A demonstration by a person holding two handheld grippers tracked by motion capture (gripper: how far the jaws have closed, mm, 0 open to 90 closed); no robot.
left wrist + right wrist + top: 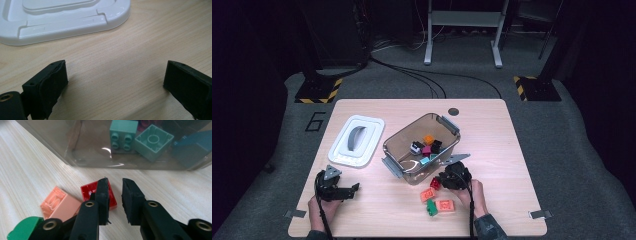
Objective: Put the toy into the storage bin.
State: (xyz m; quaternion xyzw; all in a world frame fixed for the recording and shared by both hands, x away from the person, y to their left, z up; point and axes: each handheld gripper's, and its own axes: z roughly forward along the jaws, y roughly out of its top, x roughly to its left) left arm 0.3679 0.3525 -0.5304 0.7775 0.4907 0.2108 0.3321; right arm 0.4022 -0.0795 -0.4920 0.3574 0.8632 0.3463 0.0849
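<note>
Right hand-held gripper low over pale wooden table; grey carpet around.

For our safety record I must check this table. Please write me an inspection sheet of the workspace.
Surface: wooden table, bare between the things.
Job's things: clear bin open, bricks inside; white lid lies left of it; red brick, orange brick, salmon brick and green brick lie on the table before the bin.
Clutter: nothing seen.
Grippers: left gripper, jaws open over bare wood; right gripper, jaws shut, at the red brick.
Cables: black cables cross the floor beyond.
Surroundings: grey floor, striped stand base.
</note>
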